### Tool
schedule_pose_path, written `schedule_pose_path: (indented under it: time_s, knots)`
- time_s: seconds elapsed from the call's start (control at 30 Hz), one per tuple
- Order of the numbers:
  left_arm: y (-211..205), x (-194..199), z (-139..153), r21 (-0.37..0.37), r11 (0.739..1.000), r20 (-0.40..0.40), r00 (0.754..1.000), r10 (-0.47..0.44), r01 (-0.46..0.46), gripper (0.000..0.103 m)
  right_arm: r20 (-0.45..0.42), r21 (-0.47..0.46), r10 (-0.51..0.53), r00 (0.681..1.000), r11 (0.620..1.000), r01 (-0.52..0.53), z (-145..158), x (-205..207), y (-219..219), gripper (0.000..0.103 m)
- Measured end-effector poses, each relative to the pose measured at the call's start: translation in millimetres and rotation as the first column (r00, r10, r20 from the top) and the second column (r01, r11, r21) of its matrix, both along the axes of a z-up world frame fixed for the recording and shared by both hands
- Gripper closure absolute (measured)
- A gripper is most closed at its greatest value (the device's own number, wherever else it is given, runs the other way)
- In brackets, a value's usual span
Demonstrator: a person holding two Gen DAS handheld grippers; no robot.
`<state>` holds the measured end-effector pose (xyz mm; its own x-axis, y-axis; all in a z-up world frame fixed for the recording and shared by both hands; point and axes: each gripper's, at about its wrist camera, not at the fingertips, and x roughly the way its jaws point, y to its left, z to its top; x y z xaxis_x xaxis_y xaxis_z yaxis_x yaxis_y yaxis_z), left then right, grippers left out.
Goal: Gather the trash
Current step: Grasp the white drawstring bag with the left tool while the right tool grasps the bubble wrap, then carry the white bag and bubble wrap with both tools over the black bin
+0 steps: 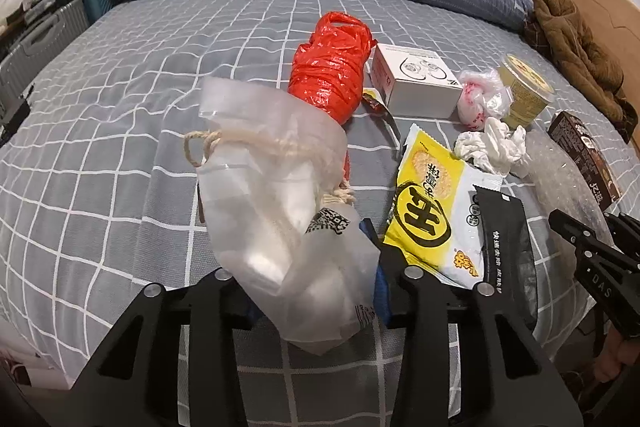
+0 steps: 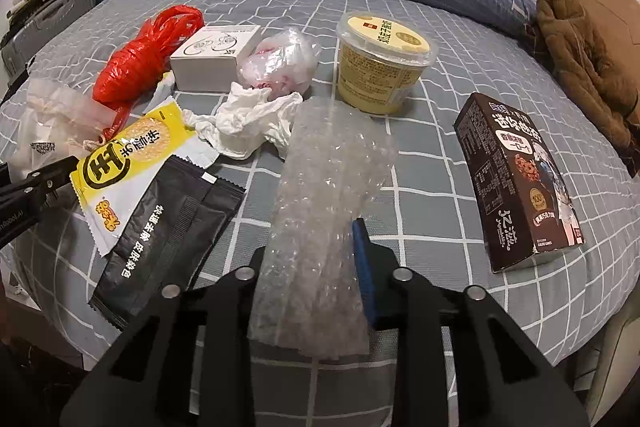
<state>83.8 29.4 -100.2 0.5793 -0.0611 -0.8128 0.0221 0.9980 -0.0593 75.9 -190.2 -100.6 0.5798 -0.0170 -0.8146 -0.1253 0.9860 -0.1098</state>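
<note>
Left hand-held gripper point(image 1: 320, 283) clamped on clear drawstring bag point(image 1: 280, 211), right hand-held gripper point(image 2: 316, 267) on bubble wrap point(image 2: 320, 195).

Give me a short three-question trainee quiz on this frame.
1. True or false: the left gripper is shut on the translucent drawstring bag.
2. What does the right gripper hold? A) crumpled tissue B) bubble wrap C) yellow snack wrapper
3. Fill in: the white box lies between the red plastic bag and the ____ tub.

Key: 1 true; 2 B, the bubble wrap; 3 yellow.
</note>
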Motion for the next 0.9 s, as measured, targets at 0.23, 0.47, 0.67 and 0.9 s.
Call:
schedule_pose_path:
  time_s: [0.23, 0.47, 0.67, 0.9]
  knots:
    - [5, -7, 15, -0.003, 1.0, 0.016, 1.0, 0.023, -0.023, 0.066, 0.01, 0.028, -0.005, 1.0, 1.0, 0.005, 12, -6, -2, 0.078]
    - [4, -20, 36, 0.005, 1.0, 0.046, 0.999, 0.023, -0.023, 0.066, 0.037, 0.057, -0.017, 0.999, 0.998, 0.015, 31, -16, -6, 0.078]
    - [7, -30, 48, -0.006, 0.999, 0.055, 0.998, 0.038, -0.037, 0.066, 0.066, 0.086, -0.02, 0.998, 0.996, 0.014, 47, -27, -11, 0.078]
    - [6, -45, 61, -0.021, 0.999, 0.074, 0.996, 0.047, -0.045, 0.066, 0.092, 0.127, -0.009, 0.996, 0.992, -0.003, 61, -46, -19, 0.078]
